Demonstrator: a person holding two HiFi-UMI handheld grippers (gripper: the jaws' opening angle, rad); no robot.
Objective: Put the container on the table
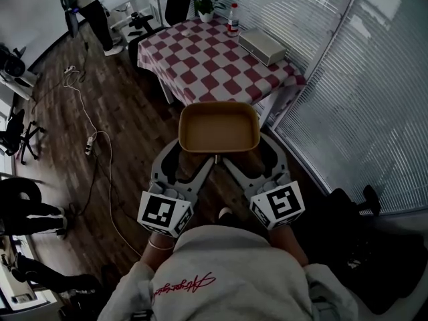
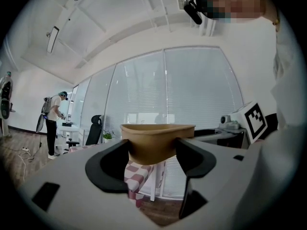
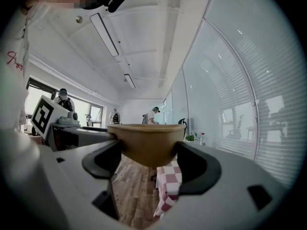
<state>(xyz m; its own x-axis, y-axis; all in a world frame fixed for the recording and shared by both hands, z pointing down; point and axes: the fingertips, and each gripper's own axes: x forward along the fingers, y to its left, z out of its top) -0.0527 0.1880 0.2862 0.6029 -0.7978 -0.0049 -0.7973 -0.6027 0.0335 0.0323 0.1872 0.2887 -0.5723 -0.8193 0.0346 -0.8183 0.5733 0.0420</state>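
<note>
Between left tongs (image 2: 152, 151) and right tongs (image 3: 147, 153), each tight around it, container (image 1: 219, 127), underside hidden.

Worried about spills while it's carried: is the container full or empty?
Empty. The head view looks down into the container and shows only its bare tan floor.

Container (image 1: 219, 127) in left tongs (image 1: 192, 156) and right tongs (image 1: 248, 154), before table (image 1: 200, 60)
</note>
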